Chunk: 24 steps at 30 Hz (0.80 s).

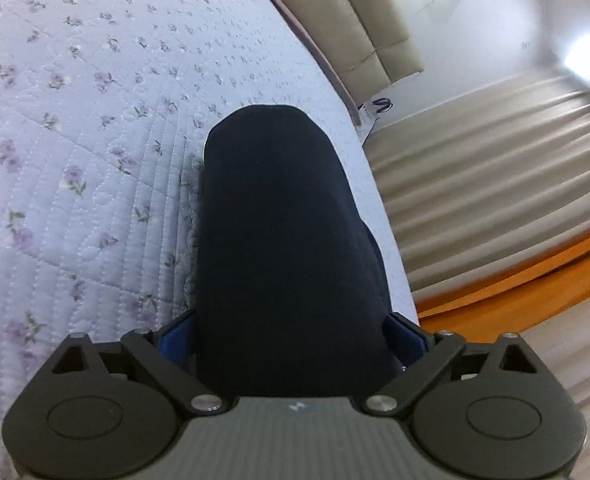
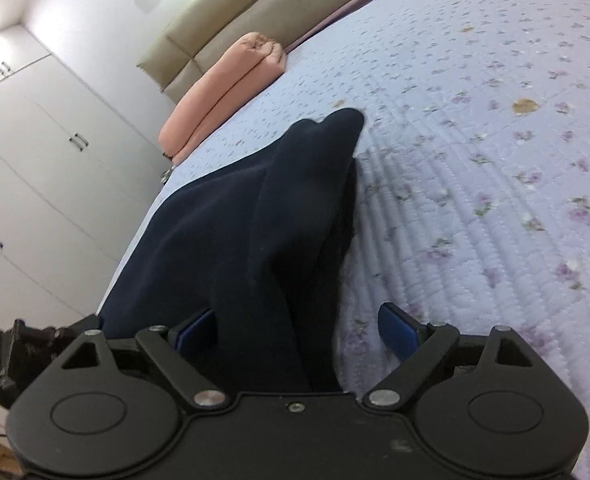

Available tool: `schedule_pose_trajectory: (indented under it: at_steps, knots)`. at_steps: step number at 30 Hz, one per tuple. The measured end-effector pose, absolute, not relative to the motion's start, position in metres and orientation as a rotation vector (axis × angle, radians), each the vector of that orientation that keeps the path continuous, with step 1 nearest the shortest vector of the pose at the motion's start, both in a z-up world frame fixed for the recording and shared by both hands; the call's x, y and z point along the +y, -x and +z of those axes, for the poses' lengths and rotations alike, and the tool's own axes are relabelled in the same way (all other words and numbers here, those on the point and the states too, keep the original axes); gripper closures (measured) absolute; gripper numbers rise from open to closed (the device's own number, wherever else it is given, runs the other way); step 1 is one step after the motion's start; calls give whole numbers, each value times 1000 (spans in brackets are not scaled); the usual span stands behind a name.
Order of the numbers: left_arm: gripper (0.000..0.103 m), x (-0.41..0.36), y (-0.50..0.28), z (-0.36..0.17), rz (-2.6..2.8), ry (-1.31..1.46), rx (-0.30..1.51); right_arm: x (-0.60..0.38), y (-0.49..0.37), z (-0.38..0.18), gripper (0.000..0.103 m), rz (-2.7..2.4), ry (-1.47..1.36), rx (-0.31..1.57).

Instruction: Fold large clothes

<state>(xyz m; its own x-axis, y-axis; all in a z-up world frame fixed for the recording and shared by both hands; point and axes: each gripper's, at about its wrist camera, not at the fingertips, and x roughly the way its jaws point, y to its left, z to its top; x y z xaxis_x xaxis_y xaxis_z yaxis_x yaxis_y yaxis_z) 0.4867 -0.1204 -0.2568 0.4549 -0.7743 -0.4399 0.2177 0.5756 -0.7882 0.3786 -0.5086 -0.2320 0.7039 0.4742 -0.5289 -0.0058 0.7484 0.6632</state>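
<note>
In the left wrist view a quilt point(image 1: 75, 128) with small purple flowers covers the bed on the left side. Next comes the garment point(image 1: 279, 240), dark navy, lying in a long rounded fold along the bed's edge and running back between the fingers of the left gripper point(image 1: 291, 336). Its blue pads stand wide apart, one on each side of the cloth; whether they touch it cannot be told. Right of the bed are a beige headboard point(image 1: 375, 28), pale curtains point(image 1: 495, 168) and a strip of wooden floor point(image 1: 535, 276). In the right wrist view a white wardrobe point(image 2: 43, 168) fills the left, with a folded peach blanket point(image 2: 223, 84) against the headboard point(image 2: 231, 12). The garment point(image 2: 231, 240) lies bunched on the quilt point(image 2: 495, 160), rising in a ridge that ends in a point. It passes between the right gripper's point(image 2: 295, 330) fingers, which stand apart: the left pad sits against the cloth, the right pad point(image 2: 399, 332) stands clear over the quilt.
</note>
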Motion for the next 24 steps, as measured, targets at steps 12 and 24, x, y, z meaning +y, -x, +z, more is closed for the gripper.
schedule_pose_trajectory:
  at_steps: [12, 24]
  knots:
    - [44, -109, -449, -182, -736, 572, 739, -457, -364, -170, 48, 359, -611, 685]
    - [42, 29, -319, -94, -647, 550, 718, -322, -265, -78, 48, 529, -534, 663]
